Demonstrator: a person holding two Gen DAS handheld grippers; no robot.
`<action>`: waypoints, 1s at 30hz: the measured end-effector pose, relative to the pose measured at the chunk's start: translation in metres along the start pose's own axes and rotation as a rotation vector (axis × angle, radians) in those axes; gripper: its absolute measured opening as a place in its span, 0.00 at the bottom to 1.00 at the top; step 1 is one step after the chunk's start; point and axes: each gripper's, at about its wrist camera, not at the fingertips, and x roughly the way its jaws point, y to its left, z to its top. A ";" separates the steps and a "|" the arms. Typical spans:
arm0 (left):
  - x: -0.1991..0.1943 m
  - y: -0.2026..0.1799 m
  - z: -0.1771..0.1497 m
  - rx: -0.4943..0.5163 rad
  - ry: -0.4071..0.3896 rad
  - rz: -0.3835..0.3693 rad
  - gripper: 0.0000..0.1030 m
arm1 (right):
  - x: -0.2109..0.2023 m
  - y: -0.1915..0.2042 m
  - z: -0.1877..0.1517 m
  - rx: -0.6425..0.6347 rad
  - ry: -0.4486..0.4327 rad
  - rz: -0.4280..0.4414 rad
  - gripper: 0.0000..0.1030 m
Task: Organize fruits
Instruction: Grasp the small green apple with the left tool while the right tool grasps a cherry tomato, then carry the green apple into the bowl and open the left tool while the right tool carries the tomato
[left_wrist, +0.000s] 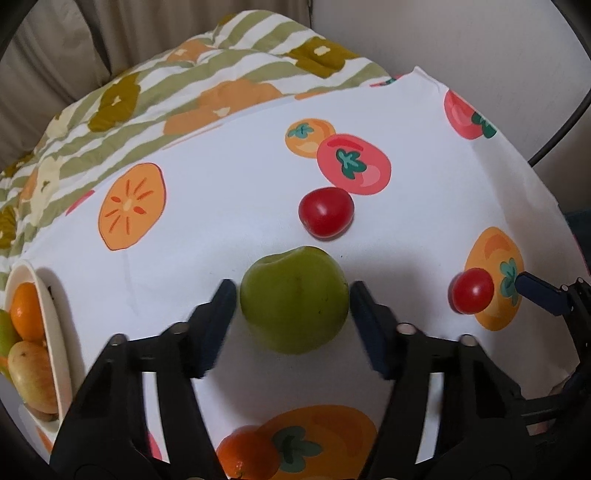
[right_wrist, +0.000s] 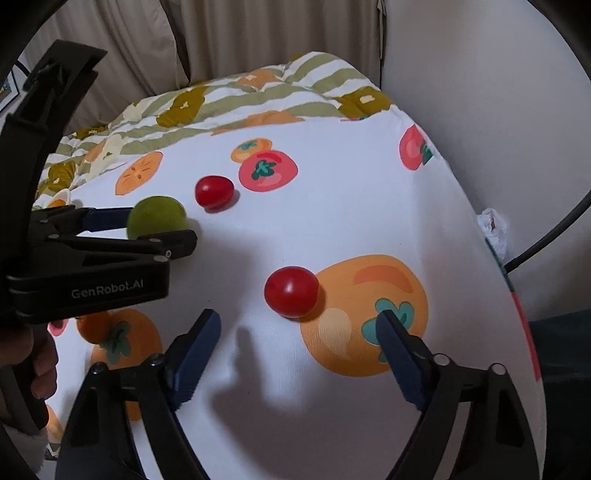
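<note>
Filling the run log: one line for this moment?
left gripper: open around green fruit | right gripper: open, near red tomato | bowl: holds fruit

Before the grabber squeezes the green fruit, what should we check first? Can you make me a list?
1. Green fruit sits between the left gripper fingers: ok.
2. Left jaws open wide enough: ok, a fingertip on each side.
3. Pads already touching the fruit: cannot tell, they look very close.
4. Nearest red tomato out of the way: ok, it lies beyond the green fruit.
5. White bowl has room: cannot tell, only its edge shows, with fruit inside.
6. Right gripper out of the way: ok, open near the other tomato.
</note>
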 end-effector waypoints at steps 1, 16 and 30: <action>0.001 -0.001 0.000 0.004 0.005 0.000 0.57 | 0.002 0.000 0.001 0.004 0.004 0.003 0.76; -0.001 0.004 -0.002 0.016 0.003 0.011 0.57 | 0.015 0.007 0.008 -0.011 0.015 0.029 0.49; -0.010 0.016 -0.005 0.012 -0.026 0.043 0.57 | 0.015 0.017 0.012 -0.050 0.005 0.034 0.30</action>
